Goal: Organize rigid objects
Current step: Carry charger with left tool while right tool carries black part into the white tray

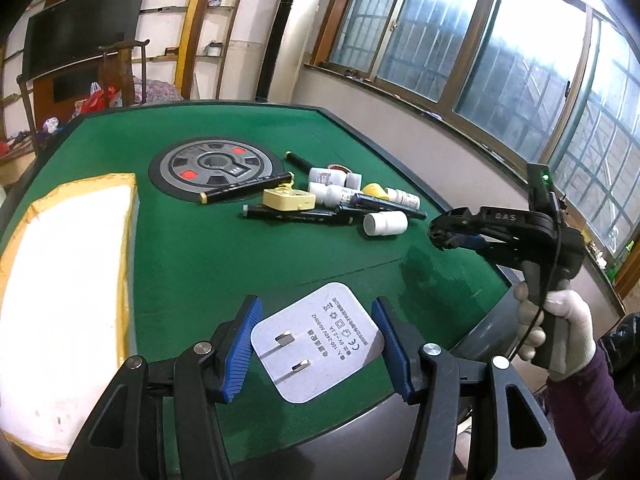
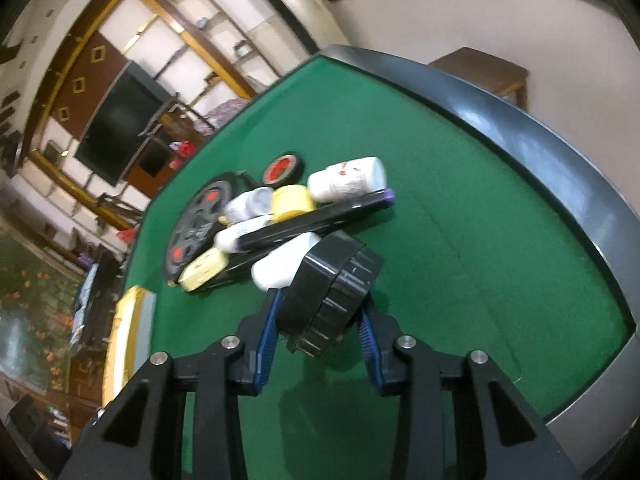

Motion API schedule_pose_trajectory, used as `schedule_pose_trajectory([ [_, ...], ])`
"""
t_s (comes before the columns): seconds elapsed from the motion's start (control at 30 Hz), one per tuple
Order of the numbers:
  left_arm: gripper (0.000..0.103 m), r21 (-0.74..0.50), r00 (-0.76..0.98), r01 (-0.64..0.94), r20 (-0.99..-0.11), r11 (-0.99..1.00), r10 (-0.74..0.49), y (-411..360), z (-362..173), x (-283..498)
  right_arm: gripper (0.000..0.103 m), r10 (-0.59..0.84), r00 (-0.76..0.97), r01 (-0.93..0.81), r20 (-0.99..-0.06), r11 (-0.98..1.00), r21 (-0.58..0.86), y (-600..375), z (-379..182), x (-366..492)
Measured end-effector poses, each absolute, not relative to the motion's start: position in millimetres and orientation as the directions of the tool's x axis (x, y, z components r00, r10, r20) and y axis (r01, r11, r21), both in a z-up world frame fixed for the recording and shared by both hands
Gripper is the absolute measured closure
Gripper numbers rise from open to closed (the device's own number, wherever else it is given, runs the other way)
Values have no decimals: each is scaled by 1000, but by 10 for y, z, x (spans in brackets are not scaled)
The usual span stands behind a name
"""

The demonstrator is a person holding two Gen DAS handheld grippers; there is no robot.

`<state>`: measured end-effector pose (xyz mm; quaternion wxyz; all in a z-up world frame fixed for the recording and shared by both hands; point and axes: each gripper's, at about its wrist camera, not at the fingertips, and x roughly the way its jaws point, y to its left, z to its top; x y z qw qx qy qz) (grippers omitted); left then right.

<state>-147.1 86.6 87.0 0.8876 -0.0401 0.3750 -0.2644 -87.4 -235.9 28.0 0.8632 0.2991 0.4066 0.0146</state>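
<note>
My left gripper (image 1: 318, 330) holds a white wall charger (image 1: 316, 342) by its sides, prongs facing the camera, above the near edge of the green table (image 1: 208, 256). My right gripper (image 2: 320, 316) is shut on a black round ribbed container (image 2: 330, 292), held above the felt just short of the pile; it also shows in the left wrist view (image 1: 456, 234). The pile holds black markers (image 1: 248, 188), white pill bottles (image 1: 384, 223), a yellow cap (image 2: 291, 200) and a pale yellow plug block (image 1: 289, 200).
A white foam box with yellow tape (image 1: 60, 300) sits at the table's left. A round grey centre plate (image 1: 216, 168) with red buttons lies behind the pile. The raised dark table rim (image 2: 560, 152) runs along the right. A small red-and-black tin (image 2: 282, 168) lies at the pile's far end.
</note>
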Motion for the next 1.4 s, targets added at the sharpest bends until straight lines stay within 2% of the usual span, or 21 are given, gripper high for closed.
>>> schedule_pose_trajectory([
  [0.2,43,-298,599,394,-634,869,-489,1232,1089,-1315,67,373,650,94,-662,825,557,-1976,504,-847],
  [0.37,43,-306,649,267,-644,914,-406,1746,1246,-831,67,501,596,-82,-628,816,573,-1263,777,-579],
  [0.6,43,-517,549,58,-698,854,-460,2402,737,96,67,605,449,-292,-657,794,533,186,865,-71],
  [0.8,43,-597,534,-45,-692,801,-485,2629,383,338,67,510,419,-397,-751,847,354,1265,724,308],
  [0.9,43,-634,567,-64,-659,771,-494,2811,357,331,67,550,380,-361,-744,828,429,1329,617,485],
  [1.07,43,-652,568,-133,-667,746,-482,2909,261,511,67,462,435,-364,-773,875,319,1517,572,675],
  [1.2,42,-715,541,-187,-647,674,-537,2894,63,671,67,424,419,-351,-803,891,288,1593,469,800],
  [1.4,22,-762,547,-201,-608,615,-575,2943,35,722,60,429,382,-331,-818,890,313,1580,337,900],
])
